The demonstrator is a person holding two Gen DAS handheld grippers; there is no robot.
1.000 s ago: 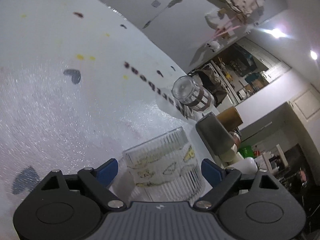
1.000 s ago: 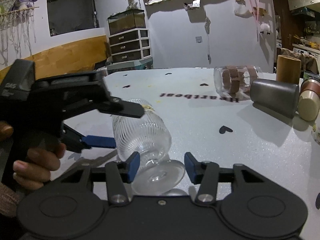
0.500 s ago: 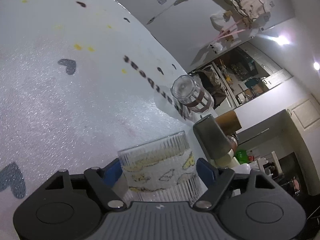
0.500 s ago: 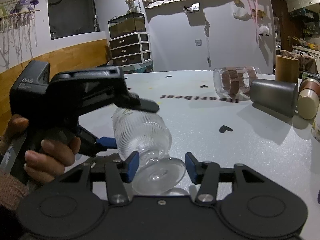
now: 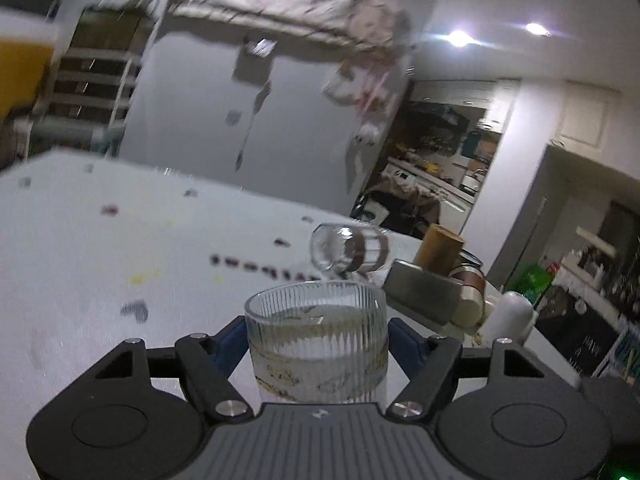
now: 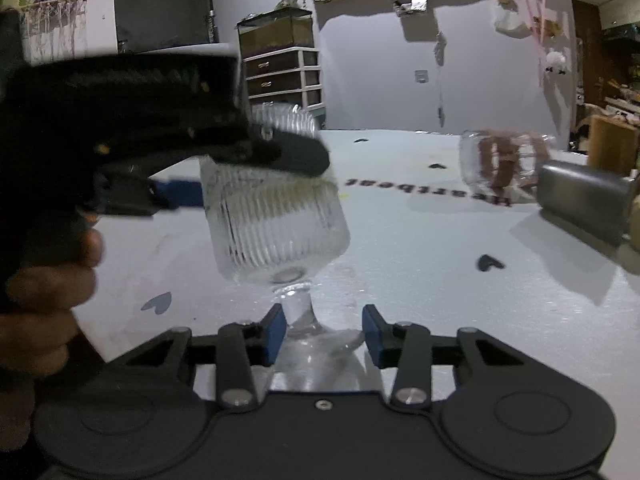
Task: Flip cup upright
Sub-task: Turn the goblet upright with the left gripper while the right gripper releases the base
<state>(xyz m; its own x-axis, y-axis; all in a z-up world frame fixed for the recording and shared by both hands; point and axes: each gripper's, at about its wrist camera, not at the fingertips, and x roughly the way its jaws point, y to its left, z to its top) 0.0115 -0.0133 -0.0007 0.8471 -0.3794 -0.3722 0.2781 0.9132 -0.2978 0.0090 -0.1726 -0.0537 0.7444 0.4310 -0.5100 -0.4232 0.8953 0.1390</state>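
Clear ribbed glass against matt black plastic

The cup (image 5: 316, 332) was clear glass, its bowl finely ribbed, its stem (image 6: 296, 308) smooth and glossy. The left gripper (image 5: 316, 344) and right gripper (image 6: 324, 332) were matt black plastic with blue pads (image 6: 274, 334) and shiny metal screws. The table (image 6: 420, 248) looked white and faintly grainy. A lying jar (image 6: 500, 160) was clear glass; the tumbler (image 6: 580, 196) beside it was brushed grey metal.

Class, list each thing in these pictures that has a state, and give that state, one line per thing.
Ribbed glass cup: nearly upright, held at the bowl.
Left gripper: shut on the cup.
Right gripper: open around the cup's foot.
Clear jar: lying on its side.
Grey cup: lying on its side.
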